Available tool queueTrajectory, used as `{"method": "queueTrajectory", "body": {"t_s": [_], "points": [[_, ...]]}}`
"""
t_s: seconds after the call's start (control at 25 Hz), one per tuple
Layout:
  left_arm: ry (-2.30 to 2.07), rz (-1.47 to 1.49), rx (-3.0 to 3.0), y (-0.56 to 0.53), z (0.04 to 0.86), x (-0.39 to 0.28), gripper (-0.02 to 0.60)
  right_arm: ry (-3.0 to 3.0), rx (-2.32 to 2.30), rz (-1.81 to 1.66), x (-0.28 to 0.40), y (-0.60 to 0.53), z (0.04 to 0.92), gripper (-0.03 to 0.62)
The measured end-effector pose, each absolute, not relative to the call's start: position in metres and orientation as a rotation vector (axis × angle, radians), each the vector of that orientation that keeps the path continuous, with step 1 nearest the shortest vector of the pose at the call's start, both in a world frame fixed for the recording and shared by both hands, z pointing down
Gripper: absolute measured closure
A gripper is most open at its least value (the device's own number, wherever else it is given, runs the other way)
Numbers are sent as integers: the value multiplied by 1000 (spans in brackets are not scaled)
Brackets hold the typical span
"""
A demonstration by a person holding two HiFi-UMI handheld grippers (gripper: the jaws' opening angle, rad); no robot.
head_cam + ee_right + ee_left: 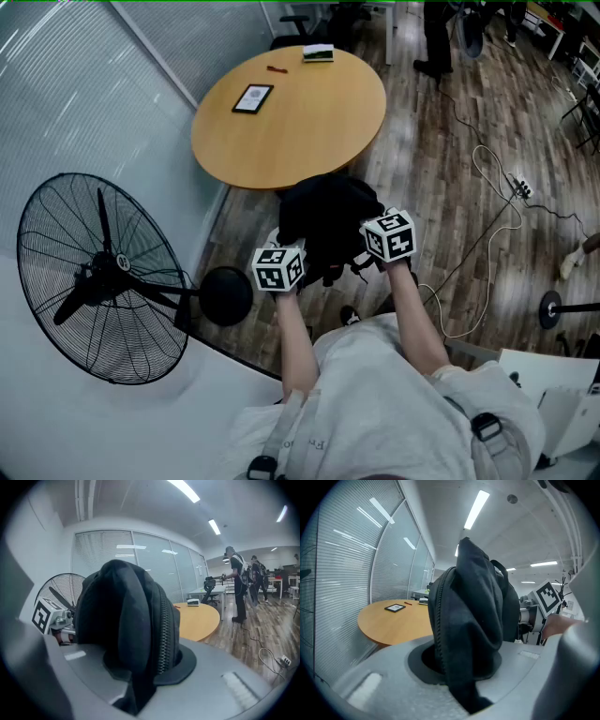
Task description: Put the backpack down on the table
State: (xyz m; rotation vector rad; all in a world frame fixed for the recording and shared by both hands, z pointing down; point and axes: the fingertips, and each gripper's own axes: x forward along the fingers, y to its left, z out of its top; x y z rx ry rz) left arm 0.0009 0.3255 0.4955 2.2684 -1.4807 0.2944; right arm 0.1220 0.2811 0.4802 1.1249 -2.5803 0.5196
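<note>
Currently, the black backpack (pixel 323 217) is hanging in the air just short of the round worktop (pixel 309 131), not touching it. The left tongs (pixel 287 259) and right tongs (pixel 373 246) are each clamping its fabric. A tablet (pixel 252 97) is lying on the worktop; a fan (pixel 94 277) is standing nearby.

Table (pixel 309 117) with tablet (pixel 253 97), perhaps pen (pixel 277 68)

Shirt (pixel 375 375): pale, short-sleeved. Straps (pixel 284 424): light, with black buckles (pixel 485 427). Two cubes (pixel 278 269), white with black square markers. Jaws: plain grey.
</note>
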Motion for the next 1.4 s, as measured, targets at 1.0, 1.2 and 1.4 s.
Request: {"method": "queueTrajectory", "body": {"t_s": [1.0,1.2,1.4], "points": [[-1476,280,2330,293,479,-9,517,-2614,1103,475,114,256,461,540],[-1486,270,2322,264,472,-27,517,-2617,1078,460,95,223,454,539],[-1530,277,2313,237,471,-41,517,-2648,1043,460,80,193,454,539]]}}
